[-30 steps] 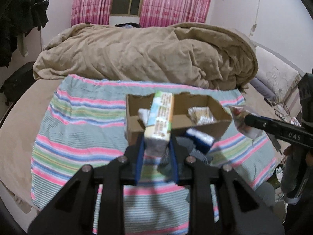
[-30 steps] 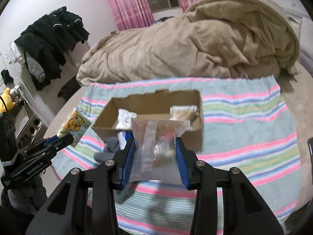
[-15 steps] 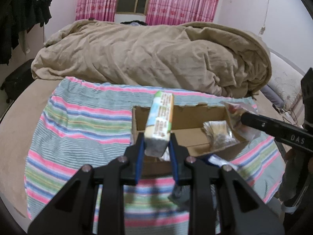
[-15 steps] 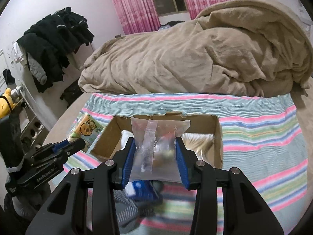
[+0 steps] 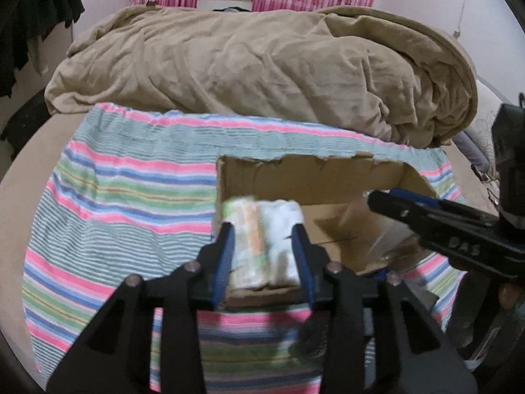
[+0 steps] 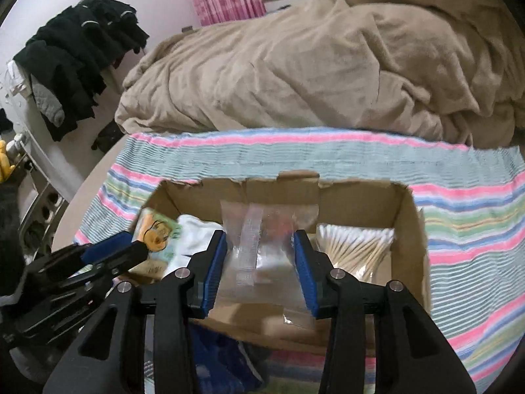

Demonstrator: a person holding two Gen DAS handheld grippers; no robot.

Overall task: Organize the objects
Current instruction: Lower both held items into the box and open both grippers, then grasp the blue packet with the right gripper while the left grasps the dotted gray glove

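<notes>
An open cardboard box (image 5: 305,170) (image 6: 407,210) sits on a striped blanket. My left gripper (image 5: 262,256) is open over the box's left end; the green cartoon pack (image 5: 247,239) (image 6: 154,233) lies loose between its fingers beside a white cloth (image 5: 282,229) (image 6: 197,236) in the box. My right gripper (image 6: 261,269) (image 5: 380,200) is open wide over the box middle; the clear plastic bag (image 6: 262,239) sits loosely between its fingers, its top leaning on the far wall.
A bag of cotton swabs (image 6: 357,246) lies in the box's right end. A blue item (image 6: 223,358) lies just before the box. The striped blanket (image 5: 131,190) covers the bed; a tan duvet (image 5: 262,65) is heaped behind. Dark clothes (image 6: 75,55) hang at left.
Both grippers moved forward and down over the box and opened. The green pack dropped from the left jaws; the clear bag came free of the right jaws inside the box.
</notes>
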